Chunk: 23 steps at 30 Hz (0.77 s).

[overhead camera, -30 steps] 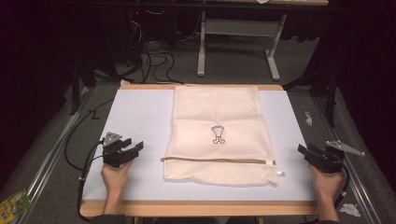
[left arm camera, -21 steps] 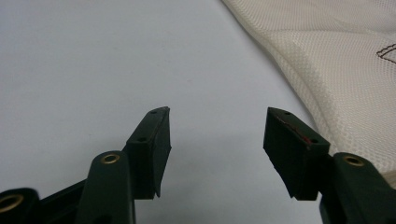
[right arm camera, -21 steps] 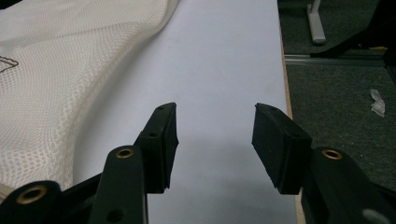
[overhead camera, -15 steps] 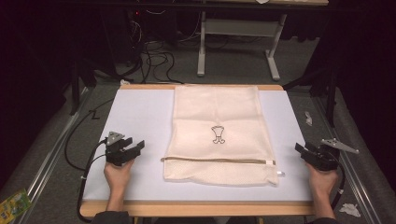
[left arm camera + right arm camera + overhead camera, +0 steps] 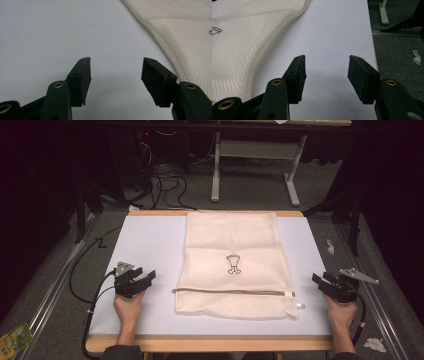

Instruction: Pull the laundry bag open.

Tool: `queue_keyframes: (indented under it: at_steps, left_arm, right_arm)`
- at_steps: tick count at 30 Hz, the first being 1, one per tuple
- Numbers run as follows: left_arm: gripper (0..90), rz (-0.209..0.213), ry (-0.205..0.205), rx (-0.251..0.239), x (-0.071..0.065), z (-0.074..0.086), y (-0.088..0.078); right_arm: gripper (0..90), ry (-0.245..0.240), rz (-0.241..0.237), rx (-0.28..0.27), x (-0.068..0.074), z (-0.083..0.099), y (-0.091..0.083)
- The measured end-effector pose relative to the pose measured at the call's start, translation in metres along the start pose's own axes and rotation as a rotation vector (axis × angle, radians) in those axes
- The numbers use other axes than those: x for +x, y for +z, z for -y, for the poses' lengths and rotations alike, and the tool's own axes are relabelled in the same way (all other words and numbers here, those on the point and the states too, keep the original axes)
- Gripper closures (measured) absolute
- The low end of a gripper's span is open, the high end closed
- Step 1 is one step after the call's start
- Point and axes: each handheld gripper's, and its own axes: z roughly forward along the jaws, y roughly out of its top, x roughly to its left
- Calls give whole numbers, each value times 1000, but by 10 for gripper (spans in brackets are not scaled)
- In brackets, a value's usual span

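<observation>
A big dark room goes around a table [image 5: 150,245] with a pale top and a wood rim. Behind its far edge, a grey floor holds a metal frame [image 5: 252,165] and a bunch of black cables [image 5: 160,175]. On the table lies a big cream mesh bag [image 5: 232,262], flat, in the middle. It runs from the far edge almost to the near edge. A small dark drawing [image 5: 233,264] sits in the middle of the bag, and a brown zipper [image 5: 232,292] runs across it near the near end. The table top is bare on both sides of the bag, so there is open room at the left edge and the right edge. The left gripper [image 5: 142,281] is near the near left corner, beside the bag but not touching it. Its jaws stand wide apart with nothing between them. The right gripper [image 5: 320,282] is at the right edge, near the near right corner, also apart from the bag. Its jaws have just been opening and hold nothing. Small white scraps [image 5: 330,246] lie on the floor past the right edge, and a green packet [image 5: 14,338] lies on the floor at the left.
</observation>
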Motion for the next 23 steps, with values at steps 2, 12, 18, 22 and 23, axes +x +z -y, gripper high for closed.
queue_keyframes:
  at_steps: [2, 12, 18, 22, 23]
  left_arm:
    - [406, -4, -4, -6, 1, 2, 1]
    - [399, -7, -3, -13, 1, 5, 1]
    - [396, -6, -7, -5, 2, 4, 1]
    - [392, -6, -7, -4, 2, 5, 2]
    - [393, -6, -7, -4, 2, 5, 2]
  right_arm:
    - [490, 6, 0, 2, 0, 1, 0]
    - [485, 0, 2, -1, 1, 2, -1]
    - [472, -2, 0, -1, 1, 2, 0]
    - [463, -9, -3, 6, 2, 2, 0]
    - [461, -13, -2, 6, 2, 2, 0]
